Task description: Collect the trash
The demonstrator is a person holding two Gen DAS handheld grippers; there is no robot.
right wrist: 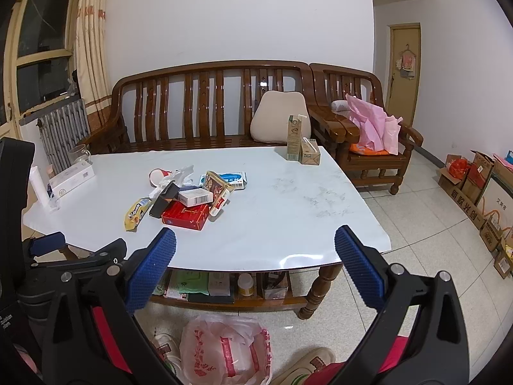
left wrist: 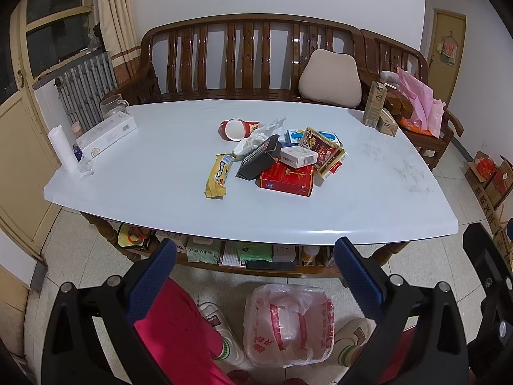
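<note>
The trash lies heaped near the middle of the desk (left wrist: 352,199), which makes it easy to reach from the near edge; a red box (left wrist: 286,178) sits at the front of the heap with a white box (left wrist: 298,156) resting on top of it, a black carton (left wrist: 259,158) leaning against its left side, and a yellow wrapper (left wrist: 219,175) lying just apart to the left; behind them are crumpled tissue (left wrist: 253,139), a tipped red-and-white cup (left wrist: 235,128) and a patterned packet (left wrist: 321,149) over a blue one. On the floor below the near edge, between the person's shoes, stands a plastic bag (left wrist: 288,324) with its mouth upward, presumably set there so that pieces can be dropped straight down from the desk. The left hand-held gripper (left wrist: 255,276) and the right hand-held gripper (right wrist: 255,266) are both held back over the bag, short of the desk, each with its blue pads spread wide and nothing between them; that looks like a ready posture, so collection seems not yet begun. The nearest pieces, the red box and the yellow wrapper, would be the sensible first picks. Cartons (left wrist: 380,112) at the far right corner and a long white box (left wrist: 107,134) at the left stand well apart from the heap; whether they count as trash I cannot tell.
</note>
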